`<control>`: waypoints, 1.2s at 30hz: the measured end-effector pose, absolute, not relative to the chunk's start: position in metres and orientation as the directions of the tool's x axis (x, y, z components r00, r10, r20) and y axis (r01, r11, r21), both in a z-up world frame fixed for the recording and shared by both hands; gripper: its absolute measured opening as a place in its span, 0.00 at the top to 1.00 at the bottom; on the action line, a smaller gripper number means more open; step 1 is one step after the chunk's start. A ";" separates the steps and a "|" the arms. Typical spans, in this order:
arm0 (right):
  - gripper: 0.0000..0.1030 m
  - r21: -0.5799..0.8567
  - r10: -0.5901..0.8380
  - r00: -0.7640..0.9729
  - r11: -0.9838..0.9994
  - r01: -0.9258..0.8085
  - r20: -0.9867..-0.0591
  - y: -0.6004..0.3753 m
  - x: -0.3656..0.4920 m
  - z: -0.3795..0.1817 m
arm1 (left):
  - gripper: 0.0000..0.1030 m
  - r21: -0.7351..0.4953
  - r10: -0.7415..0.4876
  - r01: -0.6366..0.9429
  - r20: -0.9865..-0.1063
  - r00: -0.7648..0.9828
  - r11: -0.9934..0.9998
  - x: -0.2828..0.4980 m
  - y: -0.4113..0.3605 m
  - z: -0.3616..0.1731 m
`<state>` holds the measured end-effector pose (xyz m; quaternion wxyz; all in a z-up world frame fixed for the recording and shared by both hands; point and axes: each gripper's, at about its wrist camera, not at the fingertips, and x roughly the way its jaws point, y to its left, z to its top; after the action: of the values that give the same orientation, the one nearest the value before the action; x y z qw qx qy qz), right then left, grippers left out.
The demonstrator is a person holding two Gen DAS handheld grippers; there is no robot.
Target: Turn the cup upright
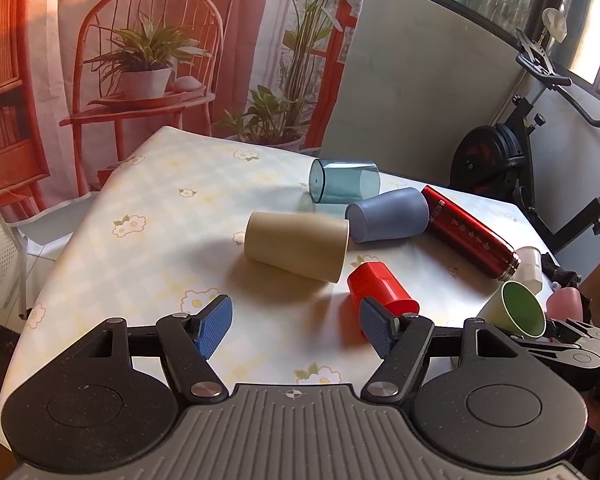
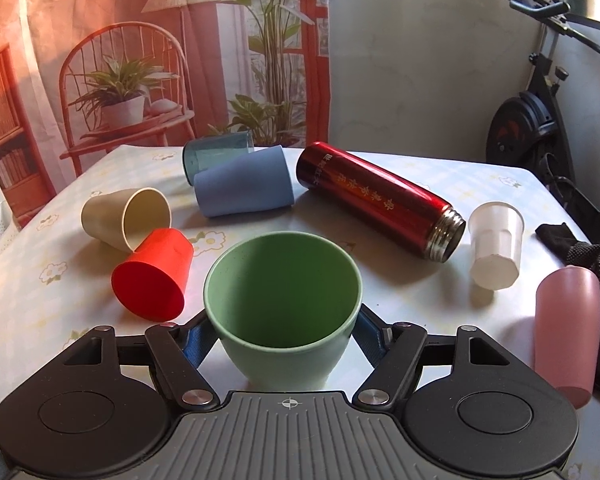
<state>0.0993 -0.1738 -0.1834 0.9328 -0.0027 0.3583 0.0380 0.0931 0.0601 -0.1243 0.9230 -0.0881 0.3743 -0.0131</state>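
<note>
My right gripper (image 2: 282, 334) is shut on a green cup (image 2: 282, 304), with its blue pads against both sides of the wall and the mouth facing the camera. The same cup shows at the right of the left wrist view (image 1: 518, 312), tilted, with the right gripper's fingers behind it. My left gripper (image 1: 296, 326) is open and empty above the tablecloth, just in front of a red cup (image 1: 380, 286) that lies on its side. A beige cup (image 1: 296, 246) lies on its side further ahead.
On the flowered tablecloth (image 2: 380, 280) lie a grey-blue cup (image 2: 244, 184), a clear blue tumbler (image 2: 216, 152), a red flask (image 2: 374, 196), a white cup (image 2: 496, 244) and a pink cup (image 2: 568, 320). A black cloth (image 2: 580, 252) lies at the right edge. An exercise bike (image 1: 512, 148) stands behind.
</note>
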 end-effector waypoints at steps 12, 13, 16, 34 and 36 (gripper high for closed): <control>0.08 0.068 0.069 0.738 0.997 -0.030 -0.671 -0.182 0.093 -0.165 | 0.17 -0.168 -0.091 -0.030 -0.669 0.737 0.985 0.090 0.057 -0.113; 0.07 0.071 0.070 0.739 0.997 -0.029 -0.670 -0.182 0.092 -0.163 | 0.16 -0.164 -0.091 -0.027 -0.667 0.739 0.986 0.090 0.056 -0.111; 0.03 0.074 0.064 0.742 0.997 -0.019 -0.667 -0.183 0.088 -0.154 | 0.13 -0.153 -0.090 -0.017 -0.661 0.745 0.988 0.089 0.054 -0.108; 0.00 0.039 0.036 0.836 0.999 -0.017 -0.548 -0.175 0.055 -0.043 | 0.05 -0.081 -0.095 0.061 -0.533 0.841 0.995 0.068 0.029 -0.034; 0.00 0.035 0.035 0.841 0.999 -0.020 -0.540 -0.173 0.053 -0.034 | 0.05 -0.055 -0.079 0.059 -0.520 0.850 0.997 0.064 0.024 -0.025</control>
<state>0.0532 -0.1734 -0.0342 0.9593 0.0140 0.2818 0.0143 0.0643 0.0243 -0.0254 0.9617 -0.0183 0.2711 -0.0359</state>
